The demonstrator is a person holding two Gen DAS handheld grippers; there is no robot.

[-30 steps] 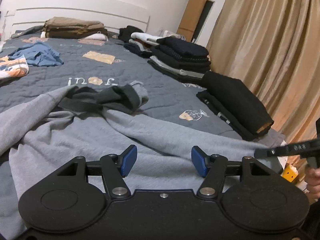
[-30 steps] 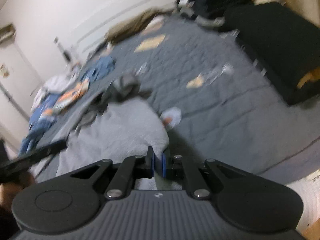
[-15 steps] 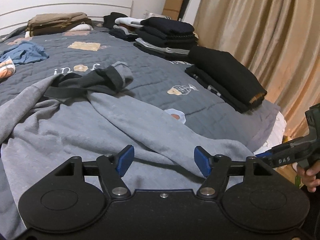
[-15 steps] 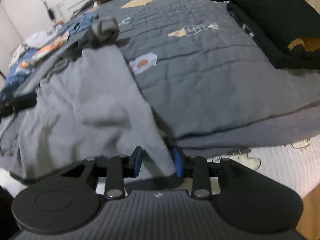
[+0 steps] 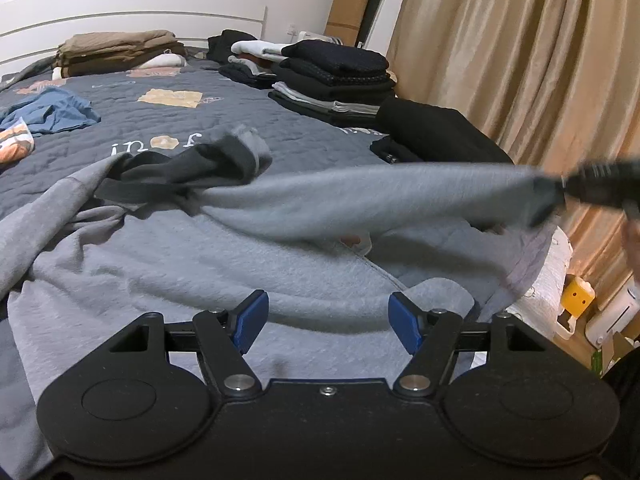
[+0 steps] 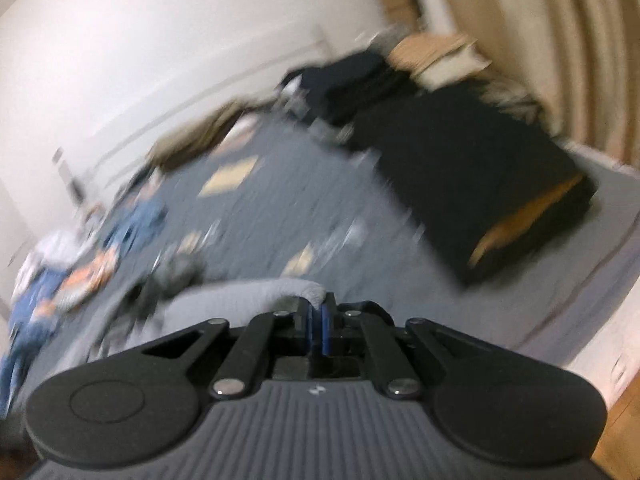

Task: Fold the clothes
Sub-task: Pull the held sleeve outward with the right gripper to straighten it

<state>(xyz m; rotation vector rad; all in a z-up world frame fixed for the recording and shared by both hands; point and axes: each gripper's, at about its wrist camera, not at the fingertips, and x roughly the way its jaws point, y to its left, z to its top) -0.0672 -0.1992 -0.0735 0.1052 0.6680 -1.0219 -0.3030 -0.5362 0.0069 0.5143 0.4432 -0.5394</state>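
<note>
A light grey sweatshirt point(image 5: 240, 272) lies spread on the bed, its dark grey hood point(image 5: 200, 168) bunched at the far side. My left gripper point(image 5: 328, 312) hovers open just above the sweatshirt's near part, nothing between its blue pads. In the left wrist view my right gripper point(image 5: 560, 190) shows blurred at the right, shut on one end of the sweatshirt, which stretches taut above the bed. The right wrist view is blurred by motion. There my right gripper point(image 6: 318, 312) has its pads pinched on a fold of the grey cloth point(image 6: 248, 292).
Folded dark clothes point(image 5: 336, 76) and a black folded garment point(image 5: 436, 132) line the bed's right side. A brown stack point(image 5: 116, 48) sits by the headboard and a blue garment point(image 5: 52, 112) at the left. Beige curtain point(image 5: 520, 60) hangs right; a yellow box point(image 5: 578, 300) stands on the floor.
My right gripper opened around the sweatshirt's edge at the bed's side, shut on it and lifted it up, pulling the cloth taut. The left gripper stayed open over the sweatshirt.
</note>
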